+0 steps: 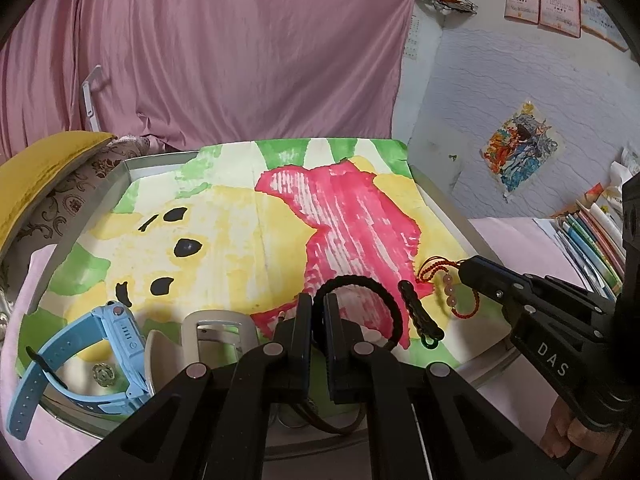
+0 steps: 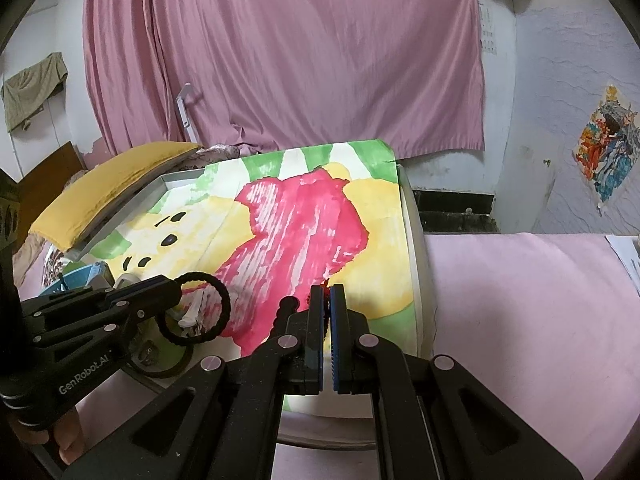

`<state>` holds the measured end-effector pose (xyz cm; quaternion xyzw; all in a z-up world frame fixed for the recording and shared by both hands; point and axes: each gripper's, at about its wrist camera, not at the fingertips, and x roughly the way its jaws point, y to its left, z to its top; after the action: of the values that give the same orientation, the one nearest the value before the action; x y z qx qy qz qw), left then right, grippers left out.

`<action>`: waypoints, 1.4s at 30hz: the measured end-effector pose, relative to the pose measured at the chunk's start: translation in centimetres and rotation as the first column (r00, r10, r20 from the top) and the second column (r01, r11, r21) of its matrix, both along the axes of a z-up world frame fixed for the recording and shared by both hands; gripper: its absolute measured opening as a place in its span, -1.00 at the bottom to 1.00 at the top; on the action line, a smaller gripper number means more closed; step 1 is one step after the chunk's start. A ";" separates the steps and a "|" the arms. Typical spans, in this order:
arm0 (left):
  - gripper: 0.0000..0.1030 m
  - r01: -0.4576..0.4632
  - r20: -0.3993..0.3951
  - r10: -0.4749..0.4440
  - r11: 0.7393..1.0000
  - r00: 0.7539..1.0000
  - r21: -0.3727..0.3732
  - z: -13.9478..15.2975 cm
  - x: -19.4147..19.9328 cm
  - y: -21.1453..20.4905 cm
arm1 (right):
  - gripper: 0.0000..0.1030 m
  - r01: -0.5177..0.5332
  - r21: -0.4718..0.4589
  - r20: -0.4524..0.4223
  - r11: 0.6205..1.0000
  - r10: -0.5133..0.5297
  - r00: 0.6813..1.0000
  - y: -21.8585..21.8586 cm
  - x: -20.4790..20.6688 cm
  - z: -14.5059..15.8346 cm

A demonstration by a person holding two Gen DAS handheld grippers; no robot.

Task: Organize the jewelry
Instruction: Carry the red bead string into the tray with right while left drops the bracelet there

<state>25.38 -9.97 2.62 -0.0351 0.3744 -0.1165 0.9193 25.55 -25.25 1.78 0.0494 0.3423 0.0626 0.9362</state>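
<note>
A black braided bracelet (image 1: 360,279) arches up from the painted paper in the tray (image 1: 132,164), and my left gripper (image 1: 317,300) is shut on its near-left part. In the right wrist view the same bracelet (image 2: 224,300) hangs as a ring from the left gripper (image 2: 178,286). My right gripper (image 1: 464,266) comes in from the right, shut on a red cord (image 1: 430,270) strung with pink beads (image 1: 450,290). In its own view the right gripper (image 2: 328,294) shows a bit of red cord (image 2: 326,286) between the shut pads.
A blue watch (image 1: 80,356), a white buckle piece (image 1: 216,328), a small gold charm (image 1: 104,374) and a black beaded strand (image 1: 420,316) lie on the tray. A yellow cushion (image 1: 40,168) sits left, books (image 1: 592,232) right, pink cloth (image 2: 520,300) around.
</note>
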 end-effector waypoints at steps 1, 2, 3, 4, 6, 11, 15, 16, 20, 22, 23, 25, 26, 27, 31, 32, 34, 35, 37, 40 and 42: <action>-0.89 0.001 -0.001 -0.001 1.000 1.000 -0.001 0.0 0.0 0.0 | -0.94 0.000 0.000 0.000 1.000 0.000 1.000 0.0 0.0 0.0; -0.89 0.001 -0.001 -0.001 1.000 1.000 -0.001 0.0 0.0 0.0 | -0.94 0.001 0.000 0.001 1.000 -0.001 1.000 0.0 0.0 0.0; -0.89 0.001 -0.001 -0.001 1.000 1.000 -0.001 0.0 0.0 0.0 | -0.94 0.001 0.000 0.001 1.000 -0.001 1.000 0.0 0.0 0.0; -0.89 0.000 -0.001 0.000 1.000 1.000 -0.001 0.0 0.0 0.0 | -0.94 0.000 0.000 0.000 1.000 0.000 1.000 0.0 0.0 0.0; -0.88 0.000 -0.001 0.000 1.000 1.000 -0.002 0.0 0.0 0.0 | -0.94 0.000 0.001 0.000 1.000 0.000 1.000 0.0 0.0 0.0; -0.87 0.000 -0.006 0.000 1.000 1.000 -0.010 0.1 0.0 0.0 | -0.94 0.005 0.005 0.002 1.000 -0.005 1.000 -0.1 0.0 -0.1; -0.87 -0.002 -0.007 0.002 1.000 1.000 -0.014 0.1 0.0 0.2 | -0.94 0.006 0.006 0.002 1.000 -0.006 1.000 -0.2 0.0 -0.1; -0.87 -0.004 -0.008 0.004 1.000 1.000 -0.015 0.1 0.0 0.2 | -0.94 0.006 0.007 0.004 1.000 -0.006 1.000 -0.2 0.0 -0.1; -0.86 -0.005 -0.007 0.005 1.000 1.000 -0.017 0.2 -0.1 0.4 | -0.93 0.009 0.005 0.011 1.000 -0.009 1.000 -0.1 -0.2 0.1; -0.86 -0.005 -0.006 0.005 1.000 1.000 -0.019 0.3 -0.1 0.4 | -0.93 0.009 0.006 0.017 1.000 -0.009 1.000 -0.1 -0.3 0.1; -0.86 -0.007 -0.004 0.006 1.000 1.000 -0.020 0.3 -0.2 0.4 | -0.93 0.009 0.008 0.024 1.000 -0.009 1.000 0.0 -0.4 0.2; -0.84 -0.009 -0.001 0.009 1.000 1.000 -0.022 0.4 -0.2 0.5 | -0.93 0.008 0.014 0.033 1.000 -0.009 0.999 -0.2 -0.6 0.3; -0.78 -0.011 0.002 0.011 1.000 1.000 -0.023 0.6 -0.3 0.6 | -0.93 0.011 0.016 0.039 1.000 -0.012 0.999 -0.2 -0.7 0.4; -0.71 -0.013 0.006 0.013 1.000 1.000 -0.025 0.7 -0.3 0.6 | -0.93 0.012 0.018 0.042 1.000 -0.013 0.999 -0.3 -0.8 0.4; -0.65 -0.020 0.027 0.021 0.999 0.999 -0.030 1.2 -0.6 1.0 | -0.73 0.017 0.024 0.063 1.000 -0.019 0.998 -0.4 -1.1 0.7; -0.65 -0.024 0.033 0.025 0.999 0.999 -0.030 1.3 -0.7 1.1 | -0.51 0.018 0.024 0.069 1.000 -0.020 0.997 -0.4 -1.2 0.7; -0.63 -0.030 0.044 0.032 0.999 0.999 -0.030 1.6 -0.8 1.3 | -0.30 0.016 0.026 0.091 1.000 -0.019 0.996 -0.4 -1.5 0.9; -0.57 -0.036 0.051 0.037 0.999 0.998 -0.030 1.8 -0.9 1.4 | -0.30 0.014 0.025 0.101 1.000 -0.017 0.995 -0.3 -1.7 1.1; -0.42 -0.047 0.065 0.049 0.998 0.997 -0.034 2.1 -1.1 1.7 | -0.30 0.013 0.020 0.116 1.000 -0.015 0.993 -0.2 -1.9 1.3; -0.16 -0.069 0.088 0.073 0.997 0.993 -0.045 2.6 -1.6 2.3 | -0.30 0.016 0.016 0.144 1.000 -0.018 0.989 -0.2 -2.4 1.7; 0.01 -0.085 0.106 0.089 0.995 0.990 -0.045 2.9 -2.0 2.6 | -0.26 0.023 0.011 0.170 1.000 -0.025 0.985 -0.2 -3.0 2.2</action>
<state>23.43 -7.33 5.48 -0.0634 0.3198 -0.0856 0.9415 22.58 -25.43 3.94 0.0523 0.2600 0.0569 0.9625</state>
